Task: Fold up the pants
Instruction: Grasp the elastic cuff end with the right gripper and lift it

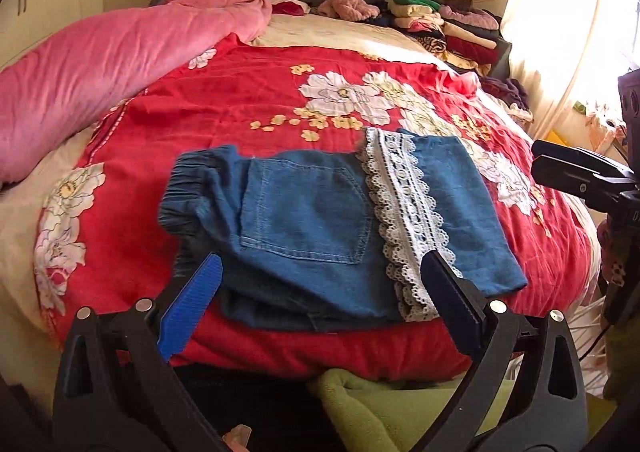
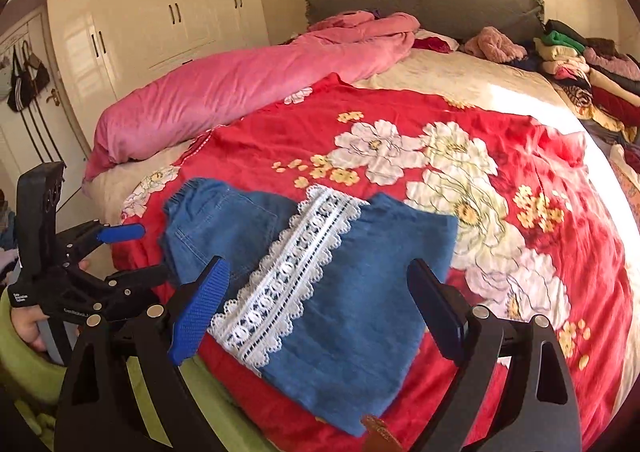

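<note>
Blue denim pants with a white lace band [image 1: 320,228] lie flat, already doubled, on the red floral bedspread [image 1: 240,99], just ahead of both sets of fingers. Left gripper [image 1: 320,276]: fingers spread, holding nothing, tips over the near edge. Right gripper [image 2: 320,280]: fingers spread, empty, above the leg end. Judgement: pinch both layers together at the near corners, lift evenly, keep the lace unwrinkled.
</note>
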`<state>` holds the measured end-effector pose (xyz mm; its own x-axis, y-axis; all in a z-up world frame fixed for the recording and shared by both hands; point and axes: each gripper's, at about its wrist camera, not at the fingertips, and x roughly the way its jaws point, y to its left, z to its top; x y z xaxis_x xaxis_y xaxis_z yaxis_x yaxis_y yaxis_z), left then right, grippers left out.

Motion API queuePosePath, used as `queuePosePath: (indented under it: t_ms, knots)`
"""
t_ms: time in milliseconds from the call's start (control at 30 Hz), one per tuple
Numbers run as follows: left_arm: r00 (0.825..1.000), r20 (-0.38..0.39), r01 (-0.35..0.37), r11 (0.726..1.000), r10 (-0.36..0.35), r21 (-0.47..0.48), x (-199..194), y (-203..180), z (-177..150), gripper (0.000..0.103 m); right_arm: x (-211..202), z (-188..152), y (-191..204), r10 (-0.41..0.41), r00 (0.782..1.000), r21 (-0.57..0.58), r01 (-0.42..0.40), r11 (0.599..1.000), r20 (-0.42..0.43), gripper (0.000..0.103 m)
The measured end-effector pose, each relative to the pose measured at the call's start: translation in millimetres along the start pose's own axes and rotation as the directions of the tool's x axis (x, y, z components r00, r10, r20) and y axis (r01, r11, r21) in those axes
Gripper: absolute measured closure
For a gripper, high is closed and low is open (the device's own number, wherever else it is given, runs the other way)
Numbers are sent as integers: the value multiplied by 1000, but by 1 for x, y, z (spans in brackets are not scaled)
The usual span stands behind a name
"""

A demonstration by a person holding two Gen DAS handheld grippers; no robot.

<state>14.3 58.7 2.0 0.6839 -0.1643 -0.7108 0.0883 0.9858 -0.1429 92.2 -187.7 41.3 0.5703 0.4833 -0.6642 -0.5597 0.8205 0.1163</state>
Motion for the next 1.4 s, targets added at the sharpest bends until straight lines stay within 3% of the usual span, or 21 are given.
queuePosePath:
  t_ms: [433, 833, 900, 967, 1000, 1033, 1400]
  knots:
    - [999, -35, -32, 978, 25, -207, 8, 80, -10, 10, 51, 46, 33, 84, 995, -83, -88, 993, -48, 13]
    - [998, -59, 4, 968, -20, -252, 28, 93, -18, 10, 123, 71, 71, 163, 974, -170, -189, 967, -157, 13]
    - [998, -59, 6, 966, -22, -258, 32, 93, -17, 13, 141, 77, 79, 184, 964, -177, -219, 960, -192, 13]
    - [997, -67, 7, 965, -26, -263, 38, 94, -18, 25, 157, 81, 87, 202, 955, -180, -243, 953, -218, 13]
    - [997, -71, 20, 964, -40, -263, 41, 94, -18, 40, 165, 83, 92, 210, 949, -183, -256, 949, -236, 13]
    - [995, -82, 26, 966, -49, -258, 45, 93, -19, 43, 173, 85, 95, 215, 945, -185, -264, 947, -248, 13]
    - [995, -76, 44, 966, -66, -255, 45, 94, -24, 45, 252, 82, 135, 286, 857, -157, -382, 911, -429, 13]
